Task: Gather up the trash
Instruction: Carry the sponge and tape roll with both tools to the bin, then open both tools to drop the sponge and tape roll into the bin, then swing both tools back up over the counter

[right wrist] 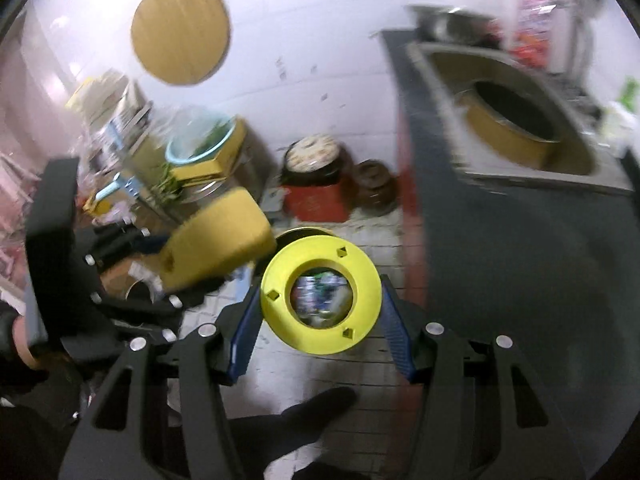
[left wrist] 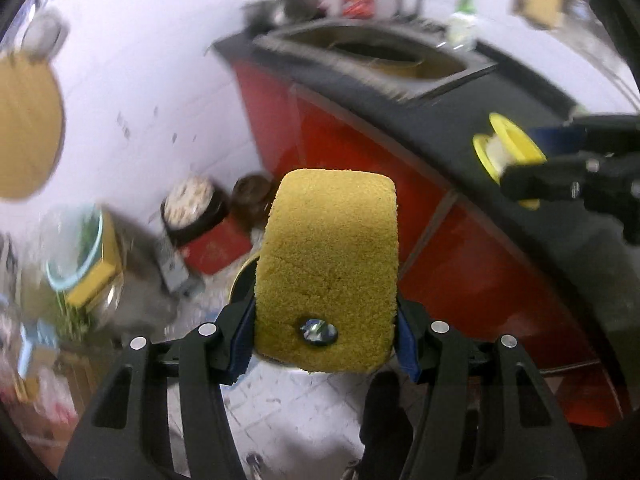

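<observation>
My left gripper is shut on a yellow sponge with a round hole near its lower end, held in the air above the tiled floor. My right gripper is shut on a yellow plastic spool, held end-on; through its centre hole I see mixed rubbish below. A round dark bin rim shows just behind the spool and under the sponge. In the left wrist view the right gripper with the spool is at the right. In the right wrist view the left gripper is at the left.
A dark counter with red cabinet fronts runs along the right, with a sink holding a round pan. On the floor by the wall stand a red box, jars, a blue basin and clutter. A round board hangs on the wall.
</observation>
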`<state>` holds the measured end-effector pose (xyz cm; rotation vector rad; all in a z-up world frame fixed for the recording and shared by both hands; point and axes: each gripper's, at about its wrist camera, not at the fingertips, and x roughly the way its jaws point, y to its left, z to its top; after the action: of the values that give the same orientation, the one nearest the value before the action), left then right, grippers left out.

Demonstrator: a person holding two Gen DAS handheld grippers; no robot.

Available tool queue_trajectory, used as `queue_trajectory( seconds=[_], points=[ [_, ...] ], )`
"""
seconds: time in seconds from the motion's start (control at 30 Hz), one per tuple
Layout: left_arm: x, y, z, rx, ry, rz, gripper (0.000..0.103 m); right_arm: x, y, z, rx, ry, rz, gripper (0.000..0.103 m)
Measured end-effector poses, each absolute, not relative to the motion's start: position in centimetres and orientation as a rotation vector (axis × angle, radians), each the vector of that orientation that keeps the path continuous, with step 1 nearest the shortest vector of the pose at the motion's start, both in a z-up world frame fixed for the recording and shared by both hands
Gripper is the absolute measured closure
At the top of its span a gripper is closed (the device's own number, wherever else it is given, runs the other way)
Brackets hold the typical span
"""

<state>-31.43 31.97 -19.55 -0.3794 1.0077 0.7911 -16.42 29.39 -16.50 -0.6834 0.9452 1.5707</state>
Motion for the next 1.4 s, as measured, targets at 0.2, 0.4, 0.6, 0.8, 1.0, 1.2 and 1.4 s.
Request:
queue_trajectory(
  seconds=[0.2, 0.4, 0.6, 0.8, 1.0, 1.2, 1.4],
  points=[
    [-34.3, 35.8, -26.2, -0.471, 1.031, 0.808, 0.047, -20.1, 36.9, -23.0, -0.761, 1.032, 1.585, 0.048],
    [-35.6, 39.4, -30.8, -0.531, 1.026, 0.811, 0.046, -21.7, 41.0, -27.7, -0.824, 1.079, 1.574, 0.048],
    [-35.8, 40.1, -32.0, -0.531, 1.033, 0.833, 0.017, -21.9, 42.5, -28.5, -0.823, 1.079, 1.562, 0.025],
    [-35.9, 39.6, -30.9, -0.516, 1.038, 0.819, 0.017, -21.2, 41.5, -27.3, -0.808, 1.07, 1.548, 0.025],
    [-34.3, 37.6, -26.7, -0.468, 1.032, 0.788, 0.015, -18.8, 38.2, -23.3, -0.736, 1.064, 1.494, 0.022],
    [-28.8, 33.8, -19.3, -0.367, 0.982, 0.662, 0.008, -13.3, 30.2, -14.7, -0.608, 0.981, 1.322, 0.014],
    [-18.7, 26.6, -13.4, -0.222, 0.923, 0.355, 0.007, -6.3, 18.2, -7.7, -0.436, 0.913, 1.028, 0.011]
  ],
)
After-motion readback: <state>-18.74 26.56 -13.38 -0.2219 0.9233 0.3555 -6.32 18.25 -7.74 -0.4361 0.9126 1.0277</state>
